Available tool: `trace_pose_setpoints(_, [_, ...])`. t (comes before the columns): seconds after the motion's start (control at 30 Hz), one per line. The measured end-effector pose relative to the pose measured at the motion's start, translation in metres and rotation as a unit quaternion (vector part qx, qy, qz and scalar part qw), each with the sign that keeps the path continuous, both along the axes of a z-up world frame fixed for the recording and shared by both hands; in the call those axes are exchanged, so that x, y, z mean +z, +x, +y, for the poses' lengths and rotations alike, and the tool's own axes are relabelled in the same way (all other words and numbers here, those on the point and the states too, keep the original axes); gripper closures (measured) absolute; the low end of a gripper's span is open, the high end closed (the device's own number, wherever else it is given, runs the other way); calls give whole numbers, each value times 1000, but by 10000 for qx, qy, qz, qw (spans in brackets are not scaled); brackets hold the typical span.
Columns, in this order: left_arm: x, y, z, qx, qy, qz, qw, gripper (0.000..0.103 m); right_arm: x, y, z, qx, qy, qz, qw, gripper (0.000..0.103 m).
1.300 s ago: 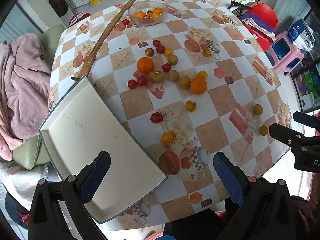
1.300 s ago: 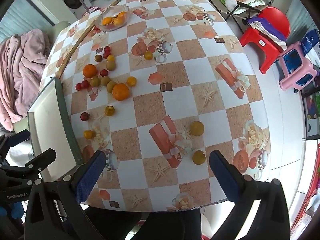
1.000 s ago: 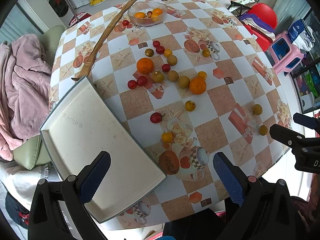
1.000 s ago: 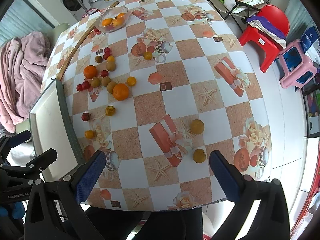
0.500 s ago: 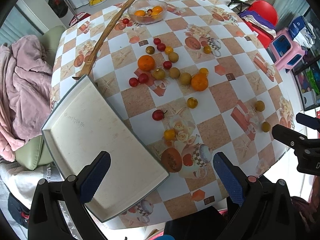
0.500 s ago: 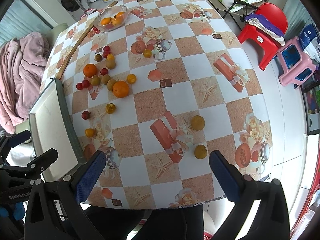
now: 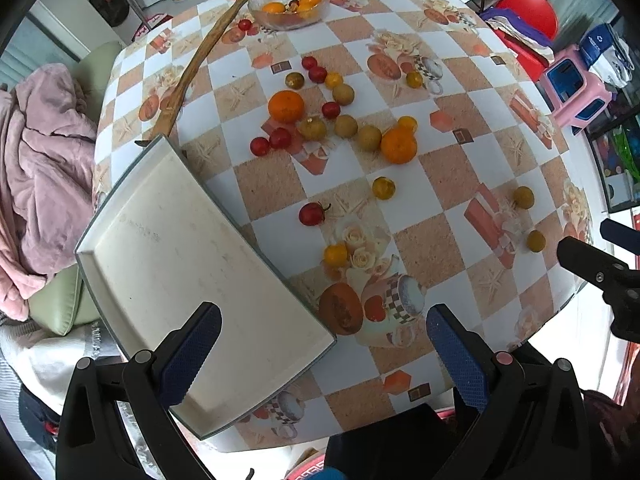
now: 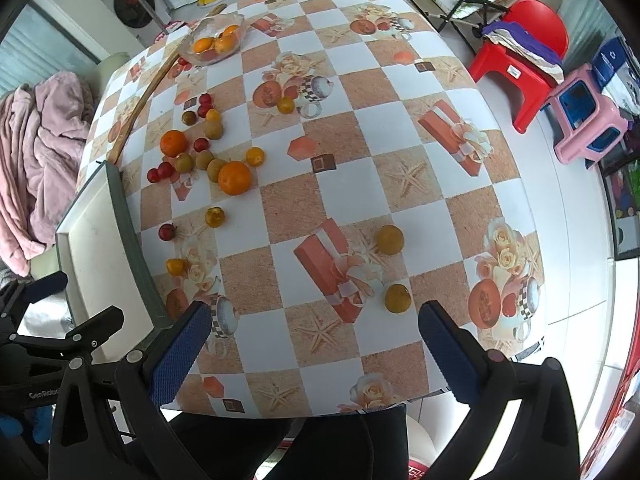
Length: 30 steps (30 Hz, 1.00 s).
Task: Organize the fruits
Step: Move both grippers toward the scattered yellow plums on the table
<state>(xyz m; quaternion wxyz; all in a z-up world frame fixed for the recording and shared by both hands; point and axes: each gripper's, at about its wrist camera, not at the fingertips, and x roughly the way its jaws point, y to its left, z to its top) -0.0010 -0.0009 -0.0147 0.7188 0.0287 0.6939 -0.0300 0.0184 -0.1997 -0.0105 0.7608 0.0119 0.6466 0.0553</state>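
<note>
Several small fruits lie loose on the checkered tablecloth: two oranges point(image 7: 285, 105) point(image 7: 398, 145), red cherry tomatoes point(image 7: 311, 213), and yellow plums point(image 7: 383, 188). Two yellow plums point(image 8: 397, 298) point(image 8: 390, 239) lie nearest my right gripper. A white rectangular tray point(image 7: 192, 264) sits at the table's left front edge; it also shows in the right wrist view point(image 8: 96, 240). My left gripper point(image 7: 320, 352) is open and empty, above the tray's near corner. My right gripper point(image 8: 312, 352) is open and empty above the table's front edge.
A glass bowl point(image 7: 289, 0) with oranges stands at the far end, and a long wooden stick point(image 7: 200, 60) lies along the left side. A pink blanket point(image 7: 32, 152) lies left of the table. Red chair point(image 8: 532, 36) and pink stool point(image 8: 584, 116) stand to the right.
Both grippers have moved slightly forward over the table, so the fruits and tray sit a little closer in view. Both stay open and empty; no fruit has moved.
</note>
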Motion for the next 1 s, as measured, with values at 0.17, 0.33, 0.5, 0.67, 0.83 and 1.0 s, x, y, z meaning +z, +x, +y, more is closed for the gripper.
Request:
trace_pose_setpoints(0.17, [-6, 0, -4, 1, -210, 14, 9998, 0, -5, -1, -11, -220, -14, 130, 9997, 0])
trace_pose_setpoints(0.33, [-9, 4, -11, -51, -149, -29, 9999, 0, -9, -2, -15, -268, 2, 472, 9985, 0])
trace_pose_setpoints(0.5, [-17, 11, -15, -15, 9, -102, 9999, 0, -17, -3, -38, -499, 73, 375, 9980, 0])
trace_pose_setpoints(0.67, [-29, 21, -18, 43, 171, -220, 9996, 0, -28, -5, -65, -880, 20, 452, 9951, 0])
trace_pose_setpoints(0.83, [-45, 34, -27, -23, 134, -368, 9992, 0, -39, -1, -73, -962, -75, 533, 9939, 0])
trace_pose_setpoints(1.0, [-61, 49, -38, -67, 102, -550, 9984, 0, -61, 14, -65, -832, -81, 524, 9951, 0])
